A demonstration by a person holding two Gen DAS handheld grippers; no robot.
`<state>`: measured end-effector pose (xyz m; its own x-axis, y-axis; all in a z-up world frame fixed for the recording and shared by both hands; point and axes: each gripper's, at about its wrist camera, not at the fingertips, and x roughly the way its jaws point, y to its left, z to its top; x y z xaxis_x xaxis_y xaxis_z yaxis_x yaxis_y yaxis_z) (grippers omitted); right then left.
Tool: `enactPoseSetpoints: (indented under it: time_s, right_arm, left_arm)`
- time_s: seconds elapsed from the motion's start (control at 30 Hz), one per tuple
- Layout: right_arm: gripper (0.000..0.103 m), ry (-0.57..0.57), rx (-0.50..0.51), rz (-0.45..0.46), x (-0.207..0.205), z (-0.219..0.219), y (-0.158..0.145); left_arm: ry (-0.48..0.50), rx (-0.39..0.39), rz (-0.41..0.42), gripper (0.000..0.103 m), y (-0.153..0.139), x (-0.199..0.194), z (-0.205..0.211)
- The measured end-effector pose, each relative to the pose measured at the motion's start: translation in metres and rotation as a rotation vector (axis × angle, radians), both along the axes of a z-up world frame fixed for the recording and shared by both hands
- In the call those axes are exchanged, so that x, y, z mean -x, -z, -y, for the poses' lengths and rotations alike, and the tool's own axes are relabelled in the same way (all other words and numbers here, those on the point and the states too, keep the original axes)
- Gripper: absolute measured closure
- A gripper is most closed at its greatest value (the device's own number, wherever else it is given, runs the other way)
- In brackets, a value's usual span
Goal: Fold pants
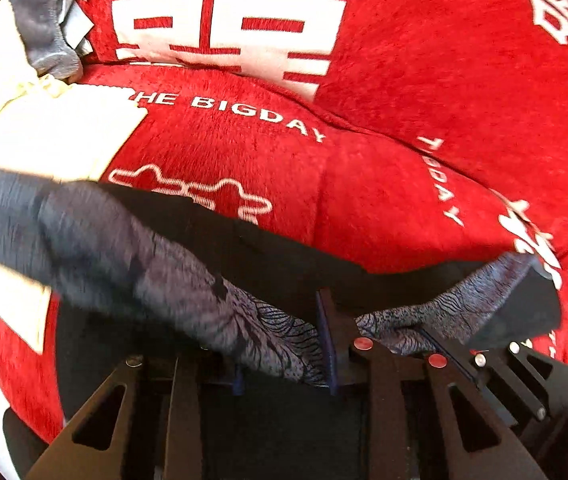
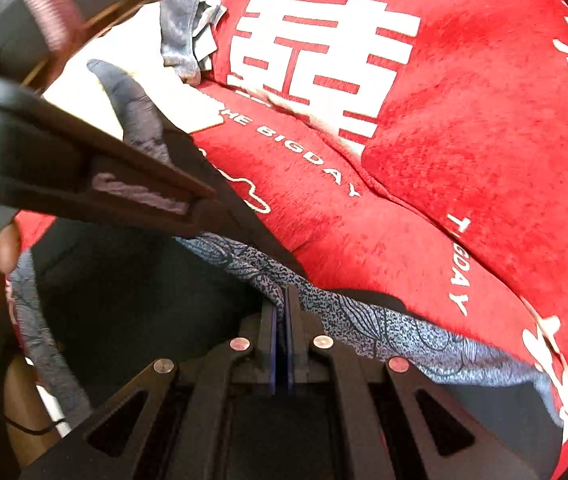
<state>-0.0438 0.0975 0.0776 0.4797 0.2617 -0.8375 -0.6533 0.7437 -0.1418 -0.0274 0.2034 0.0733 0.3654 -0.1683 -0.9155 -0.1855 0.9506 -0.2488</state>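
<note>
The pants (image 2: 364,320) are pinched in the right tongs (image 2: 282,320), fabric trailing both sides. In the left tongs (image 1: 284,344), held wider, fabric is draped between the fingers over the red blanket (image 1: 404,80).

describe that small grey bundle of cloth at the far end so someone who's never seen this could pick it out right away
Start from the red blanket with the big white Chinese character printed on it. Just off that character's left edge, where the red meets pale bedding, lies a crumpled grey bundle. Unlike the patterned pants held in both grippers up close, it is plain, lighter grey, loose and untouched.
</note>
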Motion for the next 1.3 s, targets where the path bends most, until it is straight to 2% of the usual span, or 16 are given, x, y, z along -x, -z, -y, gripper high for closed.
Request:
enactPoseSetpoints:
  time_s: [0.2,0.43,0.53,0.57,0.6,0.67,0.77,0.83,0.9,1.0,1.03,1.1,1.13,1.17,1.2,1.3]
  right_arm:
    - [0.099,0.082,-0.052,-0.007,0.059,0.004,-0.010]
    - [0.095,0.122,0.017,-0.095,0.105,-0.003,0.030]
    - [0.080,0.149,0.016,-0.127,0.109,0.004,0.031]
    - [0.066,0.162,0.001,-0.126,0.109,0.008,0.026]
    - [0.044,0.187,-0.024,-0.115,0.109,0.016,0.019]
    - [0.025,0.248,-0.057,-0.095,0.106,0.033,0.008]
    - [0.025,0.403,-0.133,-0.107,0.089,0.071,-0.006]
    - [0.025,0.570,-0.148,-0.130,0.071,0.099,-0.009]
    - [0.025,0.798,-0.143,-0.165,0.050,0.135,-0.004]
    - [0.024,1.014,-0.244,-0.224,0.033,0.178,0.005]
    - [0.024,1.073,-0.294,-0.262,0.027,0.192,0.012]
    - [0.026,1.102,-0.384,-0.339,0.015,0.208,0.024]
    - [0.033,1.088,-0.386,-0.348,0.010,0.209,0.025]
    - [0.058,1.071,-0.364,-0.331,0.007,0.208,0.024]
    - [0.068,1.066,-0.328,-0.309,0.005,0.207,0.021]
    - [0.075,1.052,-0.383,-0.277,0.019,0.212,0.008]
  left_arm:
    - [0.036,0.054,0.018,0.073,-0.004,0.066,-0.010]
    - [0.022,0.114,-0.102,0.073,0.047,0.098,-0.019]
    - [0.022,0.119,-0.101,0.073,0.052,0.098,-0.019]
    - [0.025,0.117,-0.098,0.073,0.051,0.097,-0.019]
    - [0.028,0.115,-0.096,0.072,0.052,0.098,-0.019]
    - [0.035,0.116,-0.096,0.072,0.052,0.101,-0.021]
    - [0.043,0.112,-0.102,0.072,0.058,0.105,-0.022]
    - [0.048,0.113,-0.107,0.072,0.059,0.107,-0.024]
    - [0.046,0.116,-0.108,0.072,0.060,0.107,-0.023]
    - [0.052,0.113,-0.107,0.072,0.059,0.108,-0.025]
    - [0.054,0.113,-0.107,0.072,0.059,0.108,-0.026]
    - [0.059,0.110,-0.106,0.072,0.057,0.109,-0.026]
    - [0.064,0.107,-0.104,0.072,0.056,0.110,-0.027]
    - [0.067,0.105,-0.101,0.072,0.054,0.111,-0.027]
    - [0.069,0.103,-0.098,0.072,0.053,0.111,-0.026]
    - [0.076,0.081,-0.090,0.072,0.046,0.115,-0.025]
